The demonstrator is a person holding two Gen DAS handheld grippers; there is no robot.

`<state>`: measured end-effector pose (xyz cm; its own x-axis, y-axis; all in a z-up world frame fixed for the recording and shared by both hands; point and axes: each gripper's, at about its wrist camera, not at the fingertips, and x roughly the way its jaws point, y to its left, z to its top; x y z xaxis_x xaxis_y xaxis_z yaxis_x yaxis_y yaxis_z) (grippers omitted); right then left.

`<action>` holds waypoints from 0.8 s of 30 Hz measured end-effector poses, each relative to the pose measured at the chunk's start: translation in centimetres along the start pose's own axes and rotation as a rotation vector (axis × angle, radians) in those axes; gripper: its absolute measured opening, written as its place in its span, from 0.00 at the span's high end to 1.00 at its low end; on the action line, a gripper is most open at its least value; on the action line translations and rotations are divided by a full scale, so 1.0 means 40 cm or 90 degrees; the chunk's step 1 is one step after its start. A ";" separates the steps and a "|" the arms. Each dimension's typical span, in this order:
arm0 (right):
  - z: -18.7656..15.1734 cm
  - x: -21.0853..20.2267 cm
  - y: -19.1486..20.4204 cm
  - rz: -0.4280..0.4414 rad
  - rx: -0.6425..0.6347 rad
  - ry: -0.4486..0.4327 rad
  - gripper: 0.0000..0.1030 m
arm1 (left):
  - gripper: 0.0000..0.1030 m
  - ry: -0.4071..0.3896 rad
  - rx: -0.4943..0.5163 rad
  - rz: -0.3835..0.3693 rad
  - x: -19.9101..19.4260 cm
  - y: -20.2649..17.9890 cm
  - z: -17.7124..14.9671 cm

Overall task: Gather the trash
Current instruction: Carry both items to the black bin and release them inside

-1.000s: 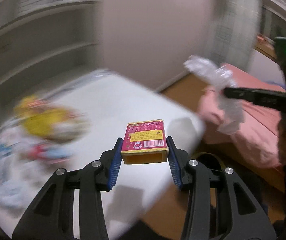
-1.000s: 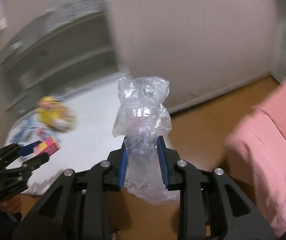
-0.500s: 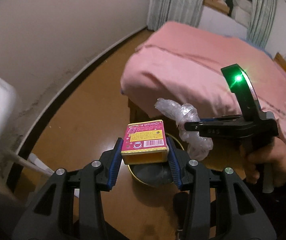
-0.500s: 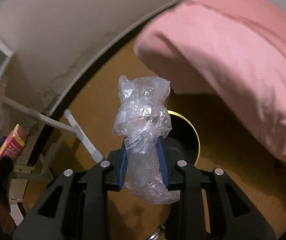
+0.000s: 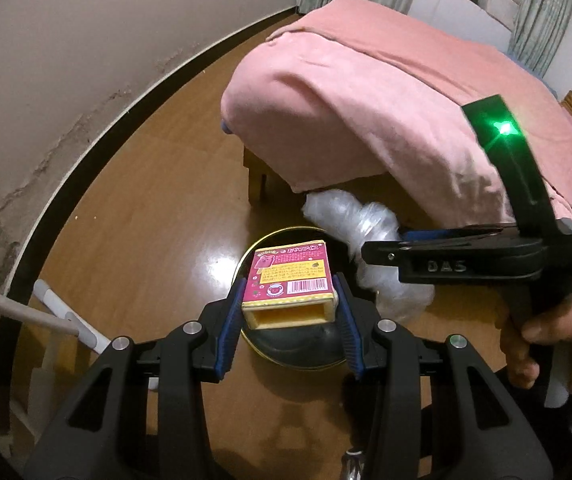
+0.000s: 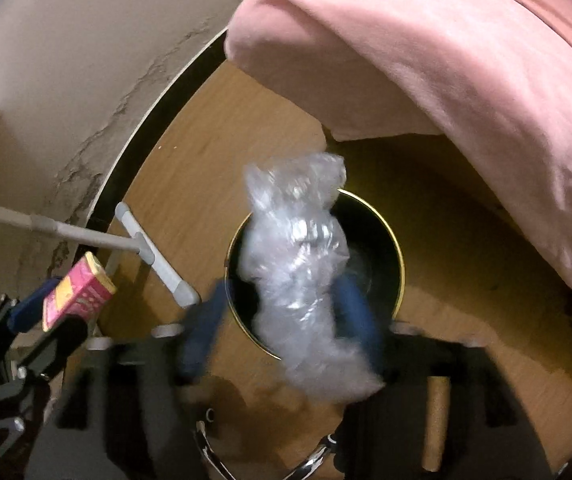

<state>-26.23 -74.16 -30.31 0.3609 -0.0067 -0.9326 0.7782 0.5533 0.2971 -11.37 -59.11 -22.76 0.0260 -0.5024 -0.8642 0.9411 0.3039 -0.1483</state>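
Note:
My left gripper (image 5: 288,292) is shut on a small pink and yellow carton (image 5: 290,276), held over a round dark bin with a gold rim (image 5: 286,230) on the wooden floor. The right wrist view shows the same carton (image 6: 77,292) in that gripper (image 6: 51,300) at the lower left. My right gripper (image 6: 281,312) hangs over the bin (image 6: 398,264), and its jaws are opening. A crumpled wad of clear plastic wrap (image 6: 298,248) sits between the blurred blue pads, which stand off its sides. From the left wrist view the wrap (image 5: 358,220) juts out of the right gripper (image 5: 382,246).
A bed under a pink blanket (image 5: 386,92) overhangs the floor just behind the bin. A white long-handled floor tool (image 6: 153,256) lies left of the bin, near the dark baseboard and scuffed wall. A person's hand (image 5: 546,344) grips the right tool's handle.
Both grippers swung away from the white table and dropped down over the bin. The right jaws, clamped on the plastic wrap before, have spread apart. The left still holds the carton.

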 end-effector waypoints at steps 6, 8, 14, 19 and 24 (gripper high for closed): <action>0.017 -0.022 -0.025 0.015 0.032 -0.016 0.30 | 0.59 0.017 0.003 -0.011 0.046 -0.020 0.007; 0.021 -0.032 -0.034 0.014 0.040 -0.024 0.30 | 0.59 0.023 0.004 -0.017 0.061 -0.025 0.011; 0.023 -0.071 -0.072 0.016 0.069 -0.051 0.29 | 0.30 0.030 0.012 -0.030 0.084 -0.045 0.028; 0.030 -0.102 -0.085 0.006 0.073 -0.070 0.29 | 0.26 0.018 0.010 -0.028 0.063 -0.051 0.042; 0.021 -0.167 -0.043 -0.048 0.024 -0.113 0.29 | 0.18 -0.015 0.020 -0.024 -0.074 -0.061 0.046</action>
<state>-29.54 -75.75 -24.43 0.3840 -0.1956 -0.9024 0.8238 0.5140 0.2392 -13.13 -59.85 -18.96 -0.0018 -0.5315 -0.8470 0.9517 0.2592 -0.1647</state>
